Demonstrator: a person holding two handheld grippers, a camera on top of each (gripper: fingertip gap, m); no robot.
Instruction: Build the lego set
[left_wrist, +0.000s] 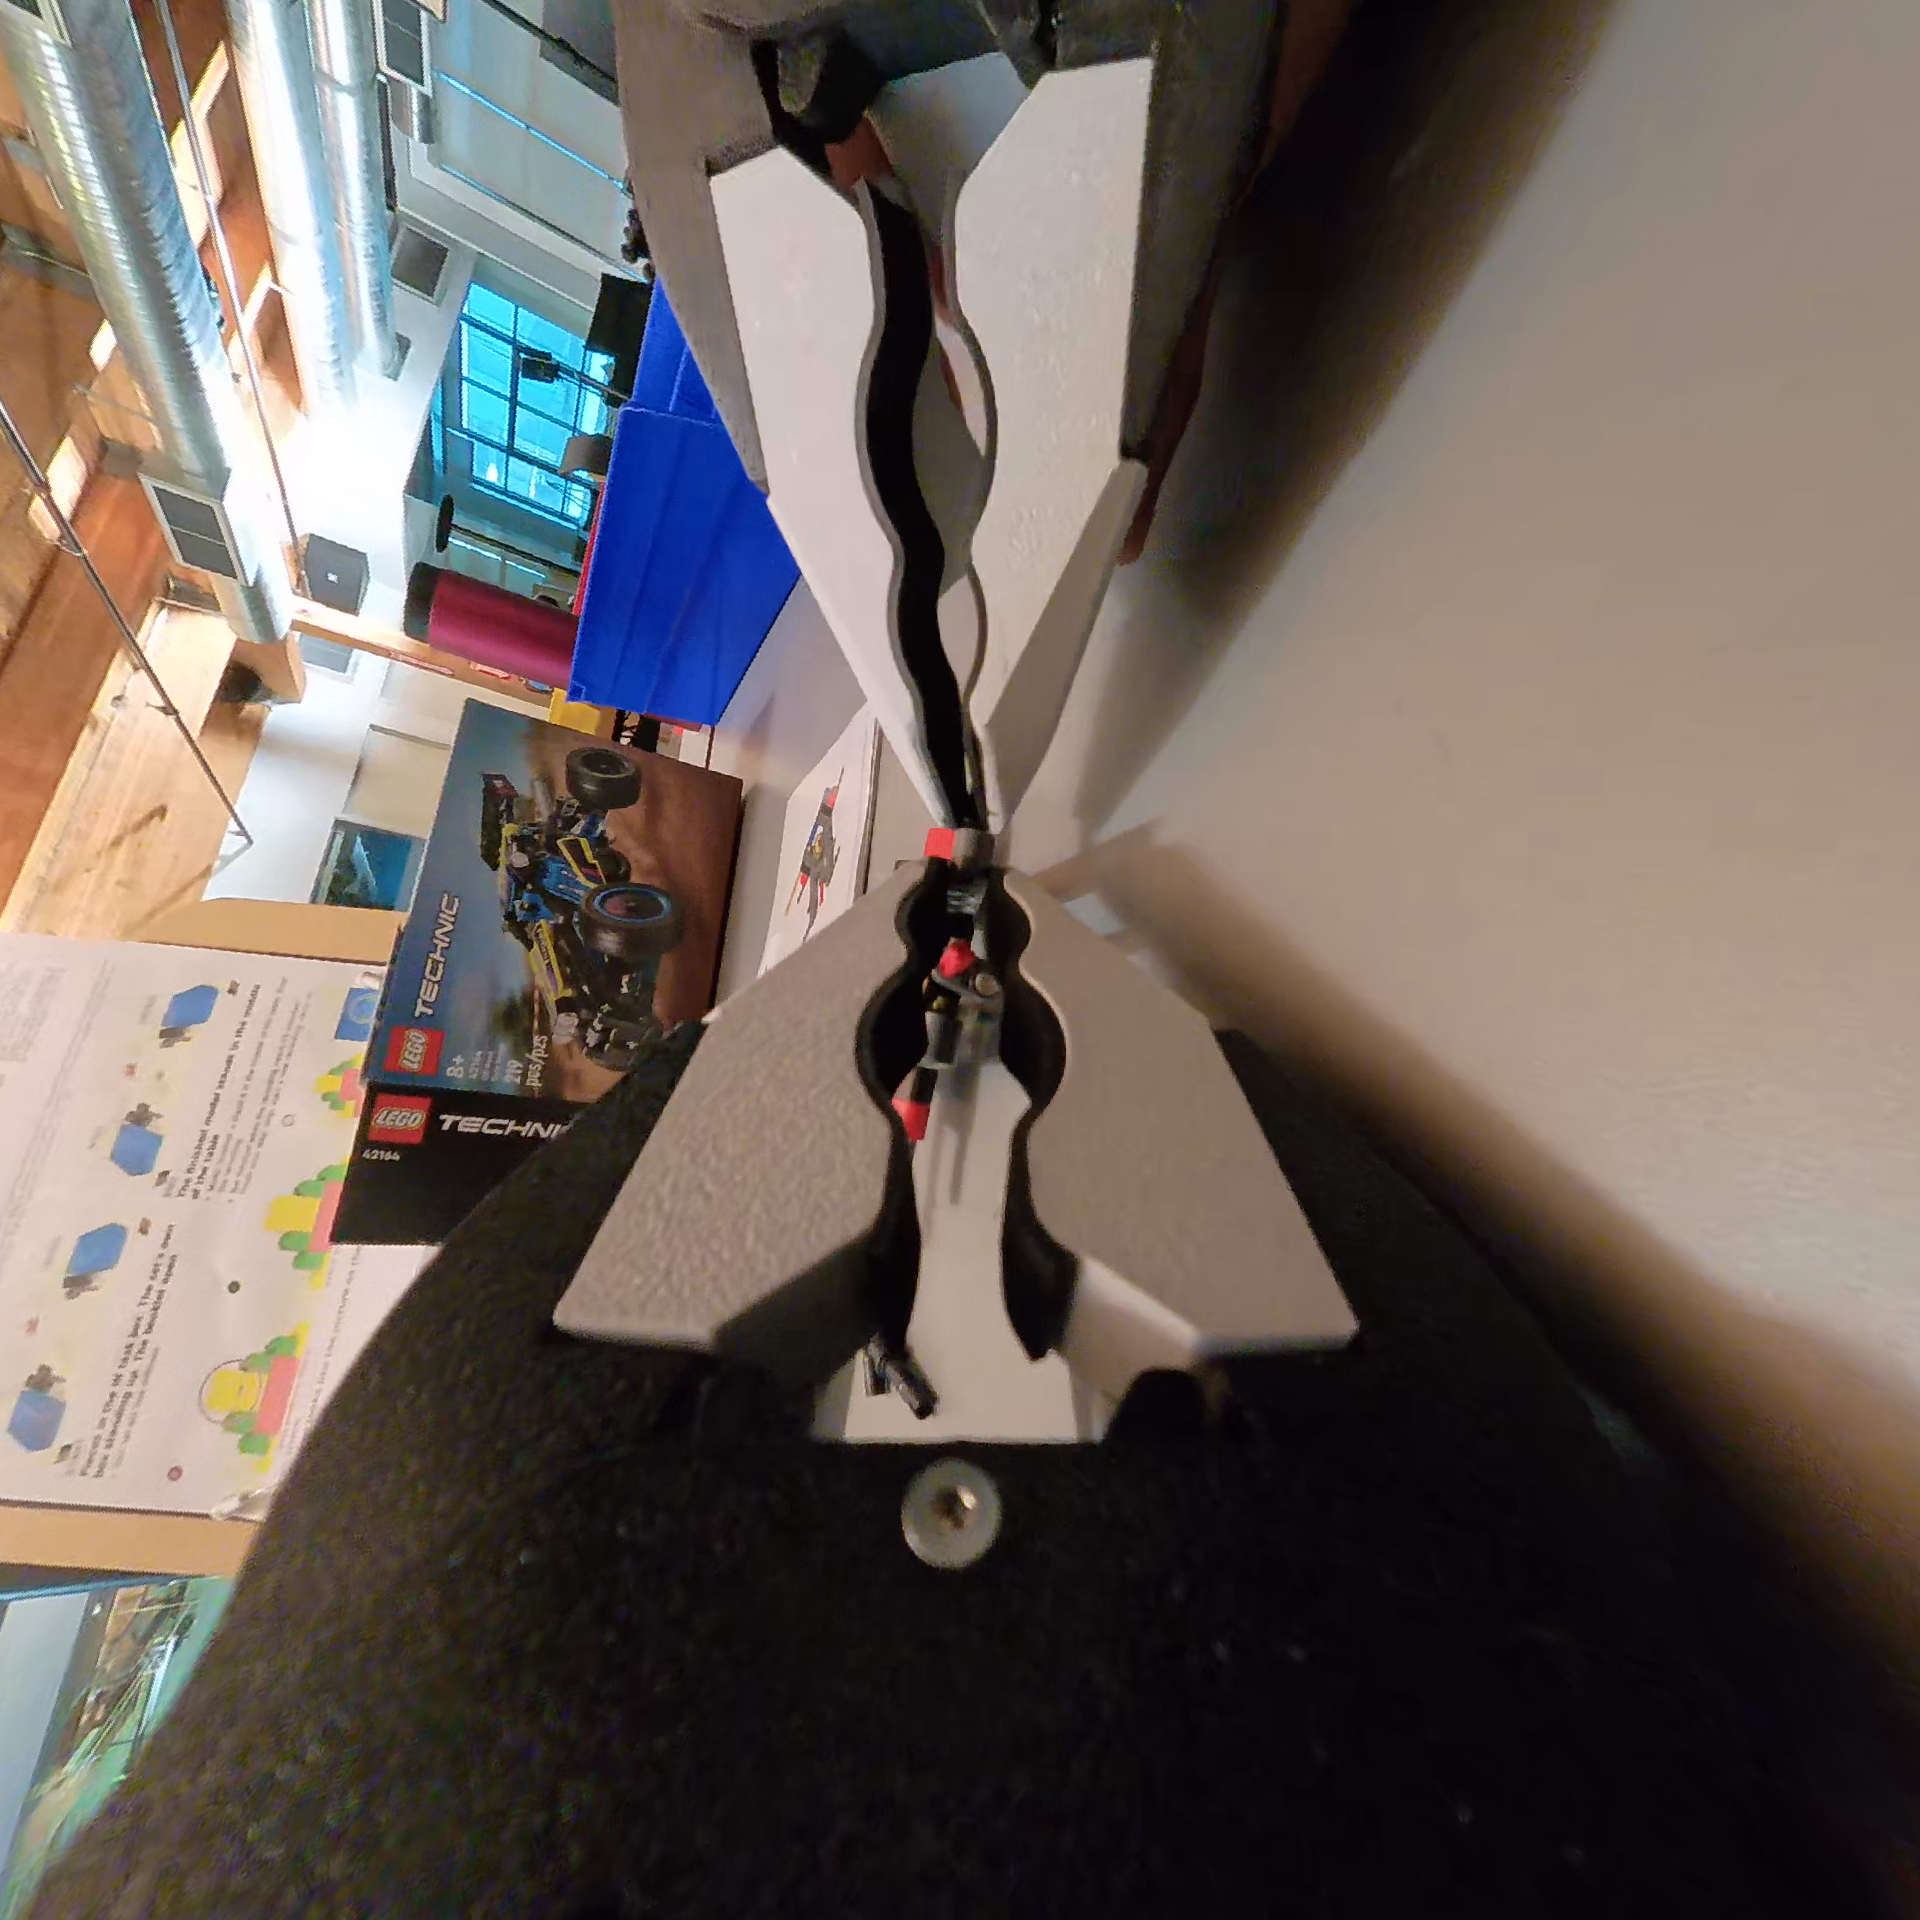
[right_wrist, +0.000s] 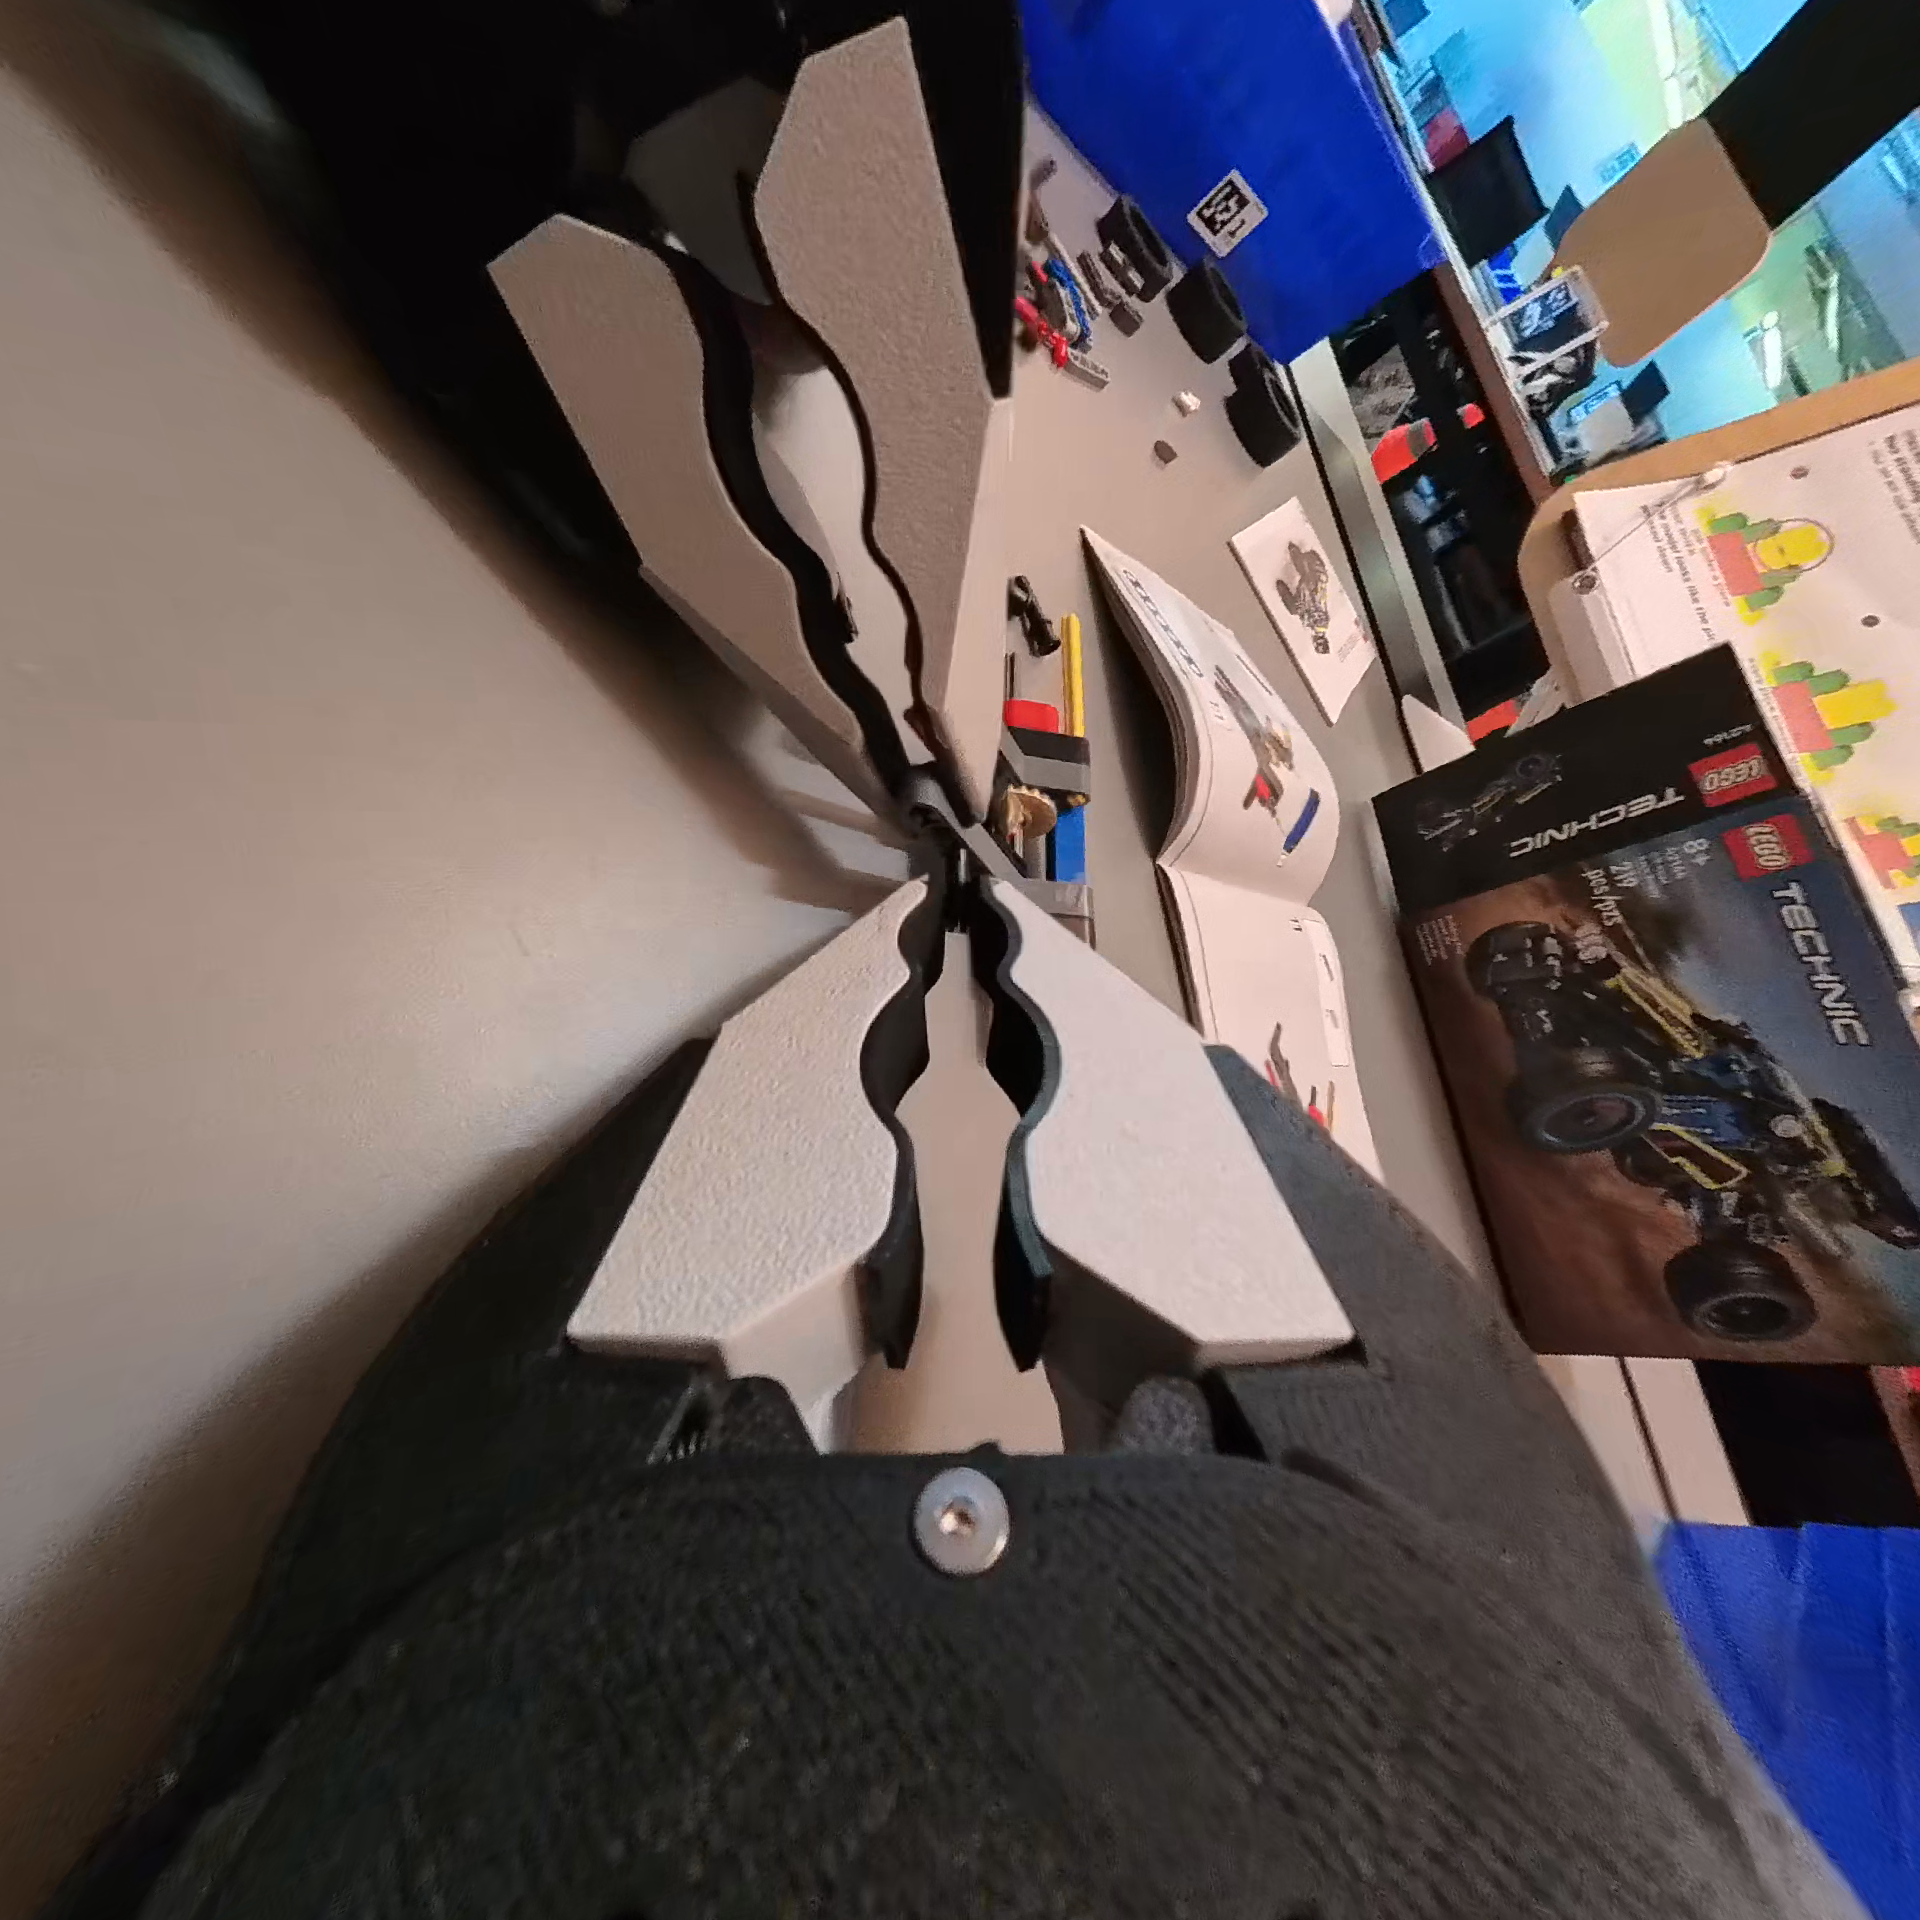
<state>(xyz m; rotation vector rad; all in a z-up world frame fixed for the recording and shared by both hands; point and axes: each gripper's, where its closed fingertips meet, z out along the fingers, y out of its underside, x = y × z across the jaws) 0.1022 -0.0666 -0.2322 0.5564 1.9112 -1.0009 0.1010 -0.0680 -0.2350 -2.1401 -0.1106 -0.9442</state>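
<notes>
A pale grey table in an open workshop with exposed ducts overhead; both cameras are rolled on their sides. On the table lie the open booklet, the set's box standing by it, a blue bin, loose black tyres and a scatter of small parts.

The two grippers meet tip to tip above the table. The left gripper is clenched on a small sub-assembly of grey, black and red pieces, which runs back between its fingers. The right gripper is pinched nearly closed at its tips on a small dark pin; its exact shape is too small to tell. In the right wrist view the left gripper comes in from above, and a grey piece sits at the junction. A larger partial build in grey, blue, red and yellow rests on the table just beyond the tips.

Judgement: the step in hand is joining the pin to the held sub-assembly in mid-air. Whether it is seated cannot be told. The next move calls for keeping both tools on one axis and pressing straight along it, firm grip on the left, no twist; a slight misalignment risks the pin slipping out or the sub-assembly rotating. The build is at an early stage, with tyres and many parts unused.
</notes>
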